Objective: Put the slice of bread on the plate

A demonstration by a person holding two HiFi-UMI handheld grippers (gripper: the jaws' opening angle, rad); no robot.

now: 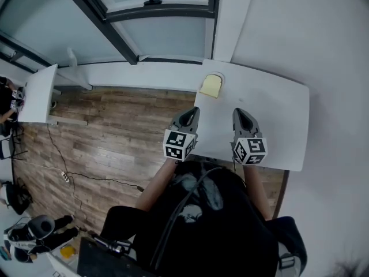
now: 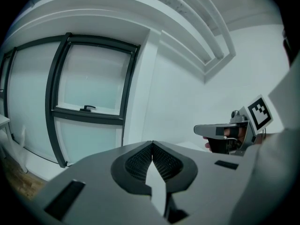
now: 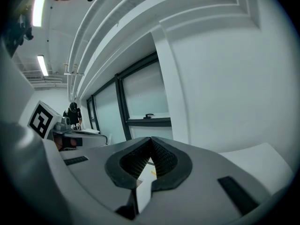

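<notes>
A white counter [image 1: 271, 114] stands in a corner of the room, its far edge against a white pillar and its right side along a plain white wall [image 1: 323, 39]. To its left lies a wooden floor [image 1: 115, 137], with a thin cable [image 1: 98, 178] trailing across it to a power strip [image 1: 65, 178]. A window [image 1: 150, 16] with dark frames and a low white sill runs along the far side. A smaller counter [image 1: 39, 94] stands well apart at the left, by the window.

On the far left corner of the counter sits a white plate [image 1: 221, 77], hard to tell from the pale top; only a faint curved rim shows. The slice of bread [image 1: 211, 86] lies flat on it, pale yellow with a darker crust.

The rest of the counter top is bare. The left gripper [image 1: 194, 110] and the right gripper [image 1: 237, 111] hang side by side over the near part of the counter, both pointing towards the bread and well short of it. On each, the ridged pads meet at the tips, so both are closed with nothing between them
</notes>
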